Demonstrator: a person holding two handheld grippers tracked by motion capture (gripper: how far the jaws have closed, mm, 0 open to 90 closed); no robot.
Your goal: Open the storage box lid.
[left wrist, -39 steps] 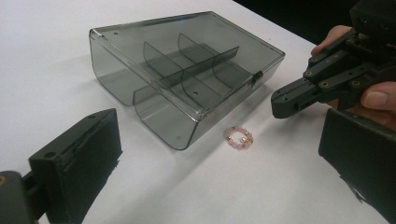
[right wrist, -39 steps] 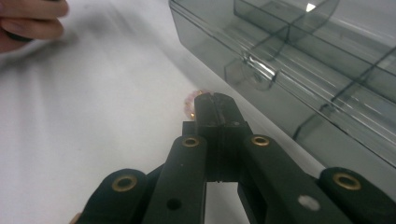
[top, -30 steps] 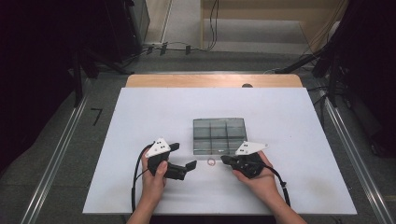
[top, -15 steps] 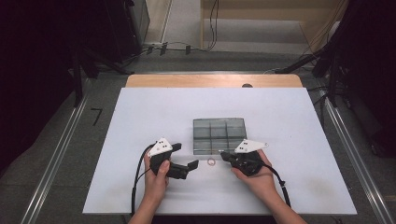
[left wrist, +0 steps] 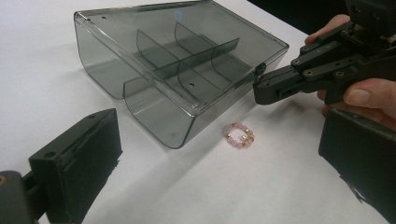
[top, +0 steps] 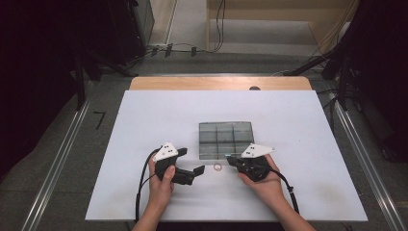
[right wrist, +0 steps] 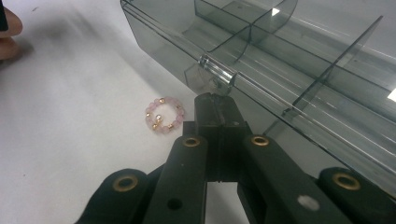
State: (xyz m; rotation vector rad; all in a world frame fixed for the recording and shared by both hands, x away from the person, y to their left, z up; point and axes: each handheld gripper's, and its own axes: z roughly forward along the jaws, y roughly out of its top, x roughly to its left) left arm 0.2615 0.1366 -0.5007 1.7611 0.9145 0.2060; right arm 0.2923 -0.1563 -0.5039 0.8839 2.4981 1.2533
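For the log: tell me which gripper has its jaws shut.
The right gripper: jaws pressed together, tips at the box latch. The left gripper stands wide open.

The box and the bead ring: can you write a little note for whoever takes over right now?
Right gripper: shut, fingers together at the latch on the front of the box, nothing held.
Left gripper: open, empty, facing the ring.
Ring lies on the table in front of the box, between the grippers.
Box lid is closed.
Done: nothing visible yet.
Left, probably: open the lid, put the ring in a compartment.
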